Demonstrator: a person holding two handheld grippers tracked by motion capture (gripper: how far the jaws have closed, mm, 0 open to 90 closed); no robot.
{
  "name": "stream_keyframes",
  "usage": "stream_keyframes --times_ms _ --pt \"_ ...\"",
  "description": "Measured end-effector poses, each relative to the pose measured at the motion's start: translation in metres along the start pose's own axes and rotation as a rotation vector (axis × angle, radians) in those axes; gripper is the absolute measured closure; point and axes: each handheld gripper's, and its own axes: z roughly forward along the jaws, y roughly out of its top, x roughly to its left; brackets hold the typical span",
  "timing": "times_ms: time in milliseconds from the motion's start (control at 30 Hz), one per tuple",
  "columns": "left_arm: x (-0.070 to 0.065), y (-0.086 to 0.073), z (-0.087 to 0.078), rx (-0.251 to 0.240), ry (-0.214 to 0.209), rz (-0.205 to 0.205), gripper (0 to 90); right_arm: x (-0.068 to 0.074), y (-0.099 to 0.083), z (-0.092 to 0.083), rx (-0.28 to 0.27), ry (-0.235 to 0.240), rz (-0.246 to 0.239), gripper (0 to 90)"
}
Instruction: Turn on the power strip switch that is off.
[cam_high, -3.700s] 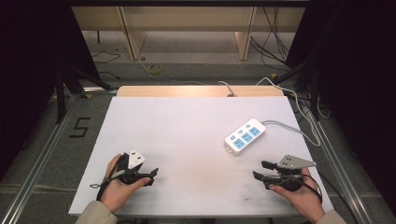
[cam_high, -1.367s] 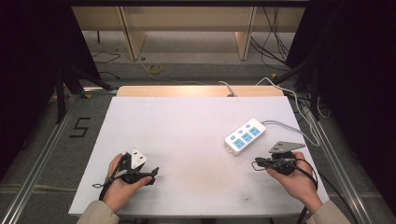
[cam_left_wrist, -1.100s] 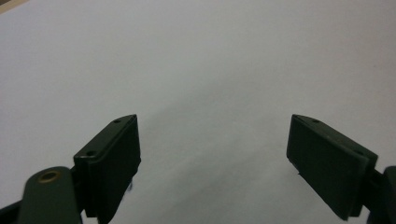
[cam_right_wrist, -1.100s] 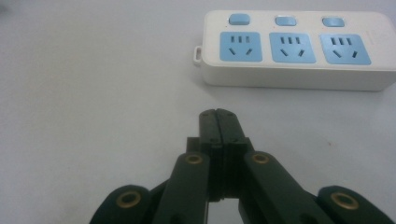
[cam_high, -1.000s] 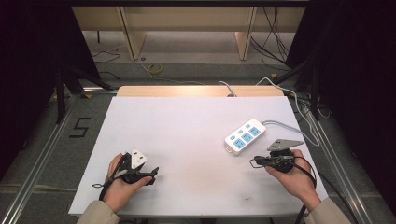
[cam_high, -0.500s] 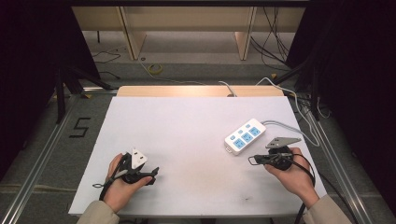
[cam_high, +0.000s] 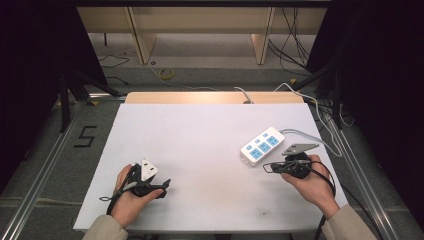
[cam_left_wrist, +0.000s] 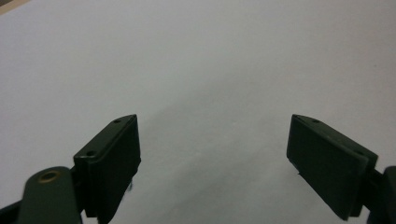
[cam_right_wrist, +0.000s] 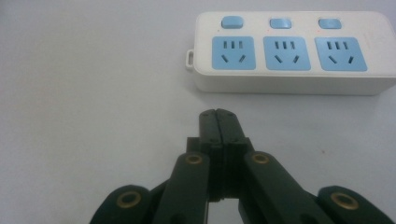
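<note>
White surface (cam_high: 200, 135) nearest, bare. Left gripper (cam_left_wrist: 212, 158) low at near left, fingers (cam_left_wrist: 112, 158) spread wide on nothing, likely parked. Right gripper (cam_right_wrist: 218, 116) at near right, fingers pressed together, aimed at power strip (cam_right_wrist: 289, 51) just beyond, perhaps to poke a switch. Strip flat, sockets up, cable (cam_high: 310, 137) trailing off far right.

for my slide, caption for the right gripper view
Shut right gripper just short of a white power strip on the table.
</note>
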Motion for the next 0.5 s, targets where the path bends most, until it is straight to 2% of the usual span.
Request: stream_keyframes --times_ms 500 --pt "-0.0004 -0.0001 0.0000 0.000 -0.001 0.000 17.2 -0.0014 0.0094 0.0031 0.013 0.001 0.004 90.0"
